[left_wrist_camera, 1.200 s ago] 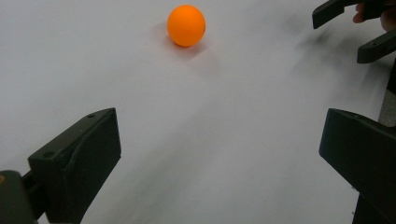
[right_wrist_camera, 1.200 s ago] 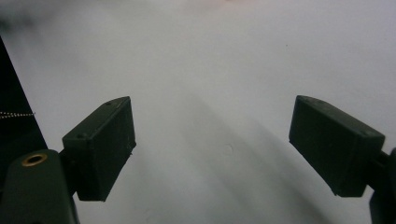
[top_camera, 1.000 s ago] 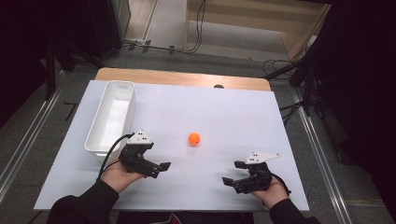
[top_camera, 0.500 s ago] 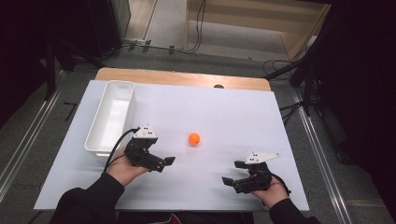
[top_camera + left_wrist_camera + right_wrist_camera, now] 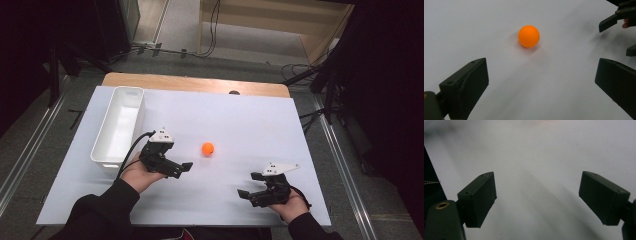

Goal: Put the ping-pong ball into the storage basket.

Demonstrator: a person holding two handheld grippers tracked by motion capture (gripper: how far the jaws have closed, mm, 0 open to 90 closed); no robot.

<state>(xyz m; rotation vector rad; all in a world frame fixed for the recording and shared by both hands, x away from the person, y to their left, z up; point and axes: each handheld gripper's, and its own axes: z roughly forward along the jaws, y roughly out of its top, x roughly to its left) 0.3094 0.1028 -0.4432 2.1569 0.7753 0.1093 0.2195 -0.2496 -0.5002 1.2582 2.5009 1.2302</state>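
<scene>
The big white table (image 5: 240, 120) is under my hands. A long white plastic bin (image 5: 119, 129) sits on its left side, just beside my left claw (image 5: 181, 169). My left claw is wide apart and holds nothing. My right claw (image 5: 249, 186) is near the front edge, spread wide too. The small round orange ball (image 5: 208, 148) lies on the table, near my left claw and not touching it.

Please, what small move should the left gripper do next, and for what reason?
Probably it should ease forward until the orange ball sits between its fingers, then close. The left gripper is open and points at the ball, which lies ahead on the white table, untouched. The right gripper is open and farther off.
</scene>
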